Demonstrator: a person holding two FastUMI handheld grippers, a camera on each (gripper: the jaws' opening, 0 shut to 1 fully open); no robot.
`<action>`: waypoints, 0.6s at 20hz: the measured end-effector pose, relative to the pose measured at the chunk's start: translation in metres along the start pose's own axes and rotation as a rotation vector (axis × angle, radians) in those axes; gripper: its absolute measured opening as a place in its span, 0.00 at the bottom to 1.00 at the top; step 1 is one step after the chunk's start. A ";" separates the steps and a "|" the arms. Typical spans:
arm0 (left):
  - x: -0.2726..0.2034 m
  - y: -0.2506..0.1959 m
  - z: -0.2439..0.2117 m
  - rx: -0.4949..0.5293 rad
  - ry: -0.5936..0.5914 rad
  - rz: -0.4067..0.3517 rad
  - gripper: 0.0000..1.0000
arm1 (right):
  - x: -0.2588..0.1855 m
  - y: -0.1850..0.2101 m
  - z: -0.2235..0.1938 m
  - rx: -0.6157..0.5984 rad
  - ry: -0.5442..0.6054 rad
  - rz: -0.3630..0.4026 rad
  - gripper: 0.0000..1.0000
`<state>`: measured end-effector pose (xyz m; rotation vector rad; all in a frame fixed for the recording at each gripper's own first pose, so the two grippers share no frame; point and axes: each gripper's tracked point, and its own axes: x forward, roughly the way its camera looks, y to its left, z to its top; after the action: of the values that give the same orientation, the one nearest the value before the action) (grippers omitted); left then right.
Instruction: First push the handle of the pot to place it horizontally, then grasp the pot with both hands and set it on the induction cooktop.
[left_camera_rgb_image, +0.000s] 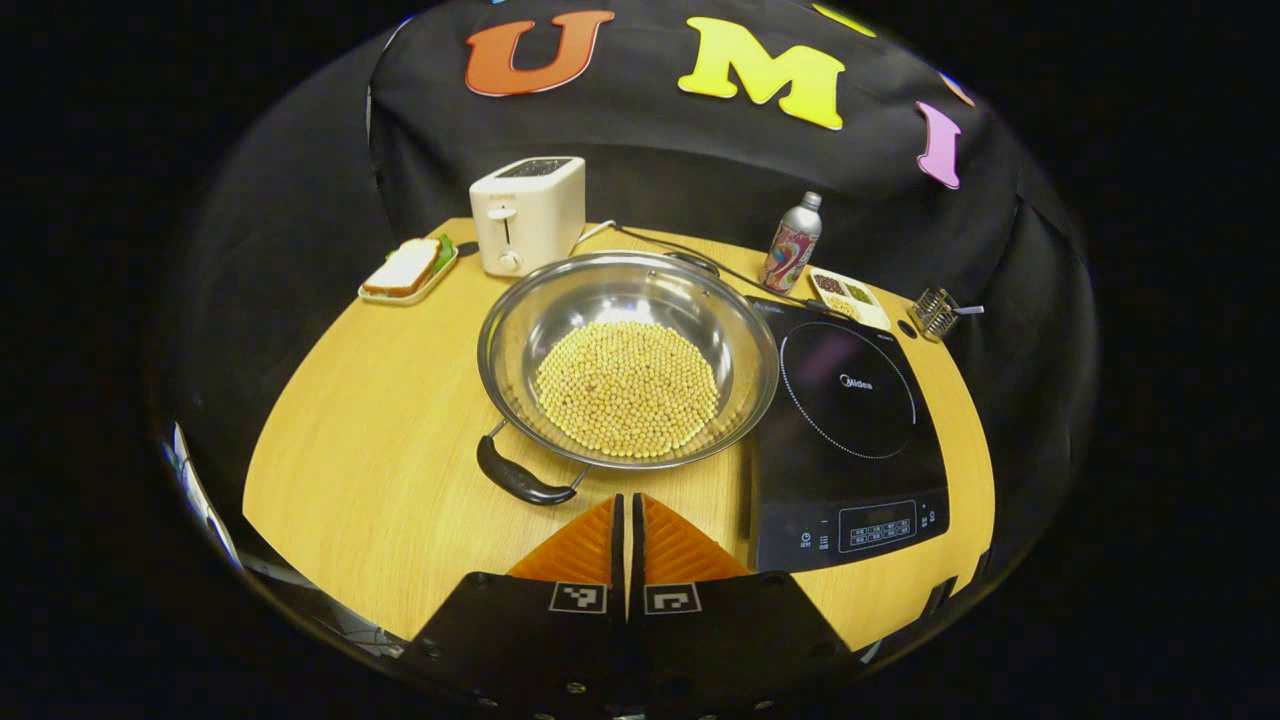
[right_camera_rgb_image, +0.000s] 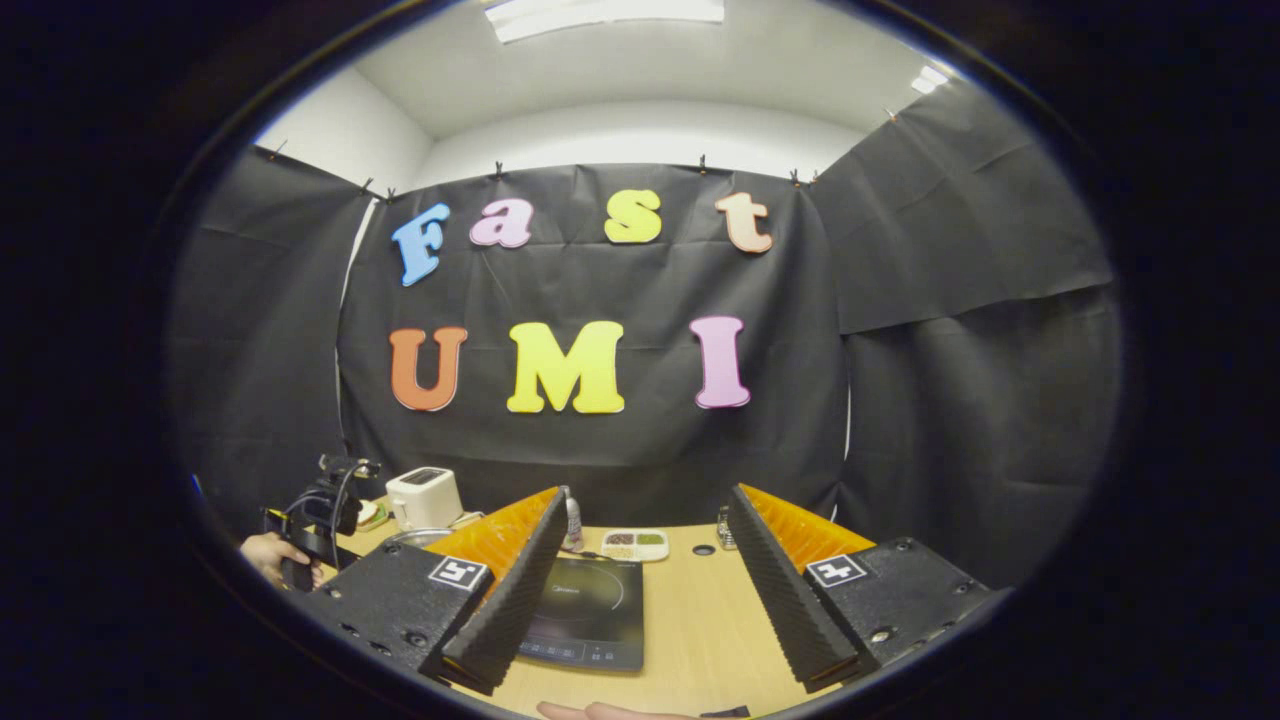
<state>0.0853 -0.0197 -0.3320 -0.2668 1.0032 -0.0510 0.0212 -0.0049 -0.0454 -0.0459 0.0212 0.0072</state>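
A steel pot (left_camera_rgb_image: 628, 300) full of pale beans stands on the wooden table, just left of the black induction cooktop (left_camera_rgb_image: 850, 420). Its black near handle (left_camera_rgb_image: 522, 478) juts out toward the near left at a slant; a second handle (left_camera_rgb_image: 690, 262) sits on the far rim. My left gripper (left_camera_rgb_image: 628, 505) is shut with nothing in it, its tips just short of the pot's near rim and right of the near handle. In the right gripper view, my right gripper (right_camera_rgb_image: 645, 492) is open and held level above the table, with the cooktop (right_camera_rgb_image: 590, 610) between its fingers and the pot's rim (right_camera_rgb_image: 415, 537) to the left.
Behind the pot stand a white toaster (left_camera_rgb_image: 527, 213), a plate with a sandwich (left_camera_rgb_image: 408, 270), a metal bottle (left_camera_rgb_image: 792, 243), a small snack tray (left_camera_rgb_image: 848, 297) and a little wire rack (left_camera_rgb_image: 935, 312). A cable runs behind the pot. A hand (right_camera_rgb_image: 265, 553) holds the other gripper at left.
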 end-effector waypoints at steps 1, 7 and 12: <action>0.007 -0.002 -0.004 -0.009 0.024 -0.006 0.00 | 0.001 -0.002 0.000 0.003 0.000 -0.004 0.96; 0.030 0.016 -0.012 -0.054 0.101 0.042 0.00 | 0.006 -0.007 -0.006 0.015 0.008 -0.019 0.96; 0.037 0.030 -0.016 -0.126 0.120 0.066 0.00 | 0.008 -0.016 -0.009 0.028 0.007 -0.043 1.00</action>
<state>0.0901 0.0000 -0.3780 -0.3485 1.1362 0.0570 0.0294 -0.0208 -0.0540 -0.0185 0.0271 -0.0366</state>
